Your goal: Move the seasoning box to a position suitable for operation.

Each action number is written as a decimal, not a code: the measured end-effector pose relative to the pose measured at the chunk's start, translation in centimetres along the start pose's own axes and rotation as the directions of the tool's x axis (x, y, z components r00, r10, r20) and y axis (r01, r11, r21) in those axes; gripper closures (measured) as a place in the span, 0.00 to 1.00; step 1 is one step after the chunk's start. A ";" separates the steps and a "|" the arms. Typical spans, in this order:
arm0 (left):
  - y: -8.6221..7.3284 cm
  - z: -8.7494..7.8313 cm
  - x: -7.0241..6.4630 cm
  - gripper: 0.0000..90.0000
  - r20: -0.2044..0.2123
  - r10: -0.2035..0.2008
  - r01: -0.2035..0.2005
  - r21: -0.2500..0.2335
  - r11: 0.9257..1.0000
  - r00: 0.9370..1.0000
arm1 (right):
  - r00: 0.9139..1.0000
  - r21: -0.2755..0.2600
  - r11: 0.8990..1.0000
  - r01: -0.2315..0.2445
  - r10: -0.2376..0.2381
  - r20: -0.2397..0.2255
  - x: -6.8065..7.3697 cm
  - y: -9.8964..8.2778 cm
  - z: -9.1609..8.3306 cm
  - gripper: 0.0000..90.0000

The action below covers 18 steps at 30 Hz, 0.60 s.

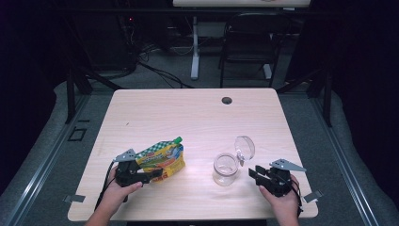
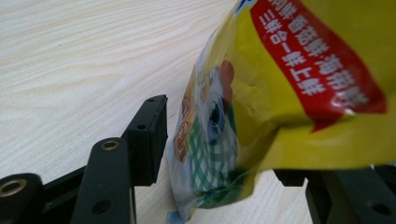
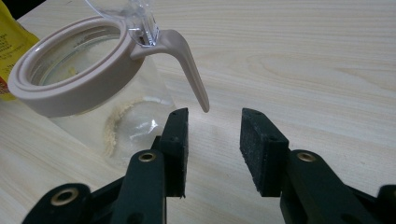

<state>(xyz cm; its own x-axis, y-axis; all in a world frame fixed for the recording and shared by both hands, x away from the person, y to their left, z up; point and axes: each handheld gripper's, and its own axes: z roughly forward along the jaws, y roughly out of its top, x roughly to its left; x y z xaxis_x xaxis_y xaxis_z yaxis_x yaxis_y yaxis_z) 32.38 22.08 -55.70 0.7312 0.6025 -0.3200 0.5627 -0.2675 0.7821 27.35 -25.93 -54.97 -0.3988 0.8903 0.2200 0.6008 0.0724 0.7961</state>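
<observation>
A yellow and green pouch [image 1: 162,157] with a green cap lies at the table's front left. My left gripper [image 1: 151,177] is open, with the pouch's [image 2: 280,84] lower end between its jaws. The left finger [image 2: 148,135] stands just beside the pouch; the other jaw is mostly hidden behind it. A clear glass jar [image 1: 225,169] with a beige rim [image 3: 70,93] stands front right, its clear lid [image 1: 245,147] flipped open. My right gripper [image 1: 256,175] is open and holds nothing, just right of the jar. The beige clasp lever [image 3: 191,79] hangs just beyond my right gripper [image 3: 215,144].
The pale wooden table [image 1: 188,117] has a cable hole [image 1: 227,100] near its far edge. A black chair [image 1: 249,42] and a white desk leg [image 1: 195,47] stand on the floor beyond the table. Dark curtains flank both sides.
</observation>
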 end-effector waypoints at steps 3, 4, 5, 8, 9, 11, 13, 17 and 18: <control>0.0 0.3 0.0 0.49 -0.002 0.007 -0.007 0.000 1.000 1.000 | 1.000 -0.003 1.000 0.001 -0.001 0.003 0.0 -0.1 -0.2 0.70; 0.1 0.3 0.0 0.49 0.000 0.008 -0.008 0.001 1.000 1.000 | 1.000 -0.006 1.000 -0.002 0.002 0.001 0.1 -0.2 -0.3 0.70; 0.1 0.4 0.0 0.48 -0.001 0.009 -0.009 -0.001 1.000 1.000 | 1.000 -0.006 1.000 -0.001 0.001 0.004 0.1 -0.2 -0.3 0.70; 0.1 0.6 0.0 0.47 -0.003 0.008 -0.008 0.004 1.000 1.000 | 1.000 -0.011 1.000 -0.002 0.002 0.003 0.1 -0.2 -0.4 0.69; 0.1 0.7 0.0 0.47 -0.004 0.007 -0.007 0.001 1.000 1.000 | 1.000 -0.010 1.000 -0.002 0.003 0.003 0.1 -0.2 -0.4 0.69; 0.1 0.8 0.0 0.47 -0.002 0.013 -0.013 0.003 1.000 1.000 | 1.000 -0.009 1.000 -0.003 0.003 0.004 0.1 -0.3 -0.4 0.69; 0.1 1.0 0.0 0.47 -0.008 0.016 -0.016 0.004 1.000 1.000 | 1.000 -0.006 1.000 -0.004 0.004 0.005 0.1 -0.3 -0.4 0.69; 0.1 1.4 0.0 0.47 0.005 0.012 -0.012 0.004 1.000 1.000 | 1.000 -0.002 1.000 0.001 -0.001 0.006 0.0 -0.3 -0.4 0.69; 0.2 1.4 0.1 0.47 0.011 0.009 -0.009 0.004 1.000 1.000 | 1.000 -0.004 1.000 -0.001 0.001 0.006 0.0 -0.4 -0.4 0.69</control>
<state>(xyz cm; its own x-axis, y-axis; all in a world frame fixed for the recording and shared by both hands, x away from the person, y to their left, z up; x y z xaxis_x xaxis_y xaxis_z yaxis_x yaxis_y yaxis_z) 33.08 21.01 -56.36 0.7401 0.5922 -0.3187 0.5579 -0.2762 0.7826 26.80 -26.11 -55.01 -0.3938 0.8932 0.2170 0.5986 0.0700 0.7980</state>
